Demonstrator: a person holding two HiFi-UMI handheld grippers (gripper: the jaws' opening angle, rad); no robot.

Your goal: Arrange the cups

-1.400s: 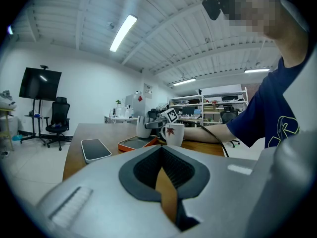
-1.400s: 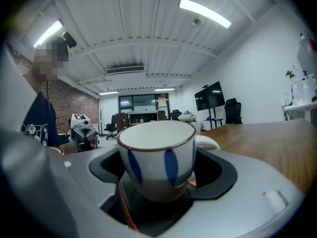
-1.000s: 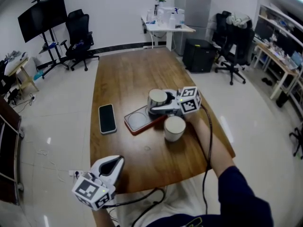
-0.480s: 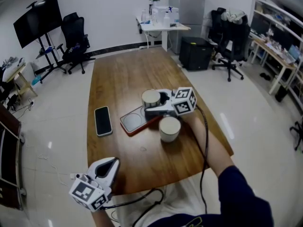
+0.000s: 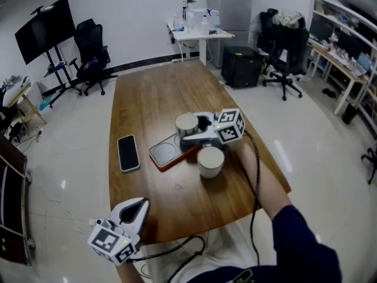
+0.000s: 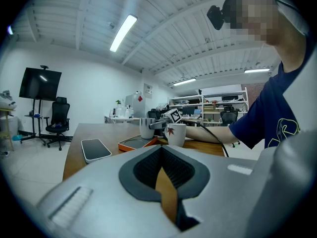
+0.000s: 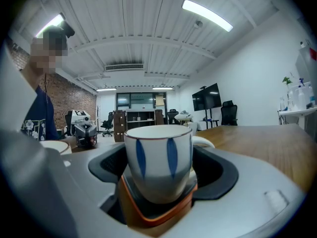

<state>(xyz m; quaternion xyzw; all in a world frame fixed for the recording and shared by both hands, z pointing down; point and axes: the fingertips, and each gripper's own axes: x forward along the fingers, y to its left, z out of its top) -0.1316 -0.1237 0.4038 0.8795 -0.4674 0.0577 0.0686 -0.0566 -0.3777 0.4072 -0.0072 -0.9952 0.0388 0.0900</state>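
1. Very little has changed over the last second. The right gripper [image 5: 191, 128] sits at the same spot on the counter [image 5: 159, 93], and its jaws are spread as wide as before.
2. The blue-striped cup [image 7: 158, 157] stands upright between those jaws and fills the gap. The pads look to be against both its sides, so I read this as a wide grip on the cup and not an empty, open hand.
3. Below the jaws, the cup rests on the far end of the orange-rimmed tray [image 5: 165, 152]. It has not been lifted.
4. The second cup [image 5: 211, 160] stands outside the near jaw, just beside it. It is on the bare counter, off the tray.
5. The phone [image 5: 128, 153] lies well beyond the jaw tips and has not moved.
6. The left gripper [image 5: 140, 204] has stayed at the near edge of the counter, jaws closed together on nothing. Both cups are well ahead of its tips.
7. My reading is that this is a pause with the first cup set on the tray. Either release or a small adjustment is due, and the second cup is not yet placed.
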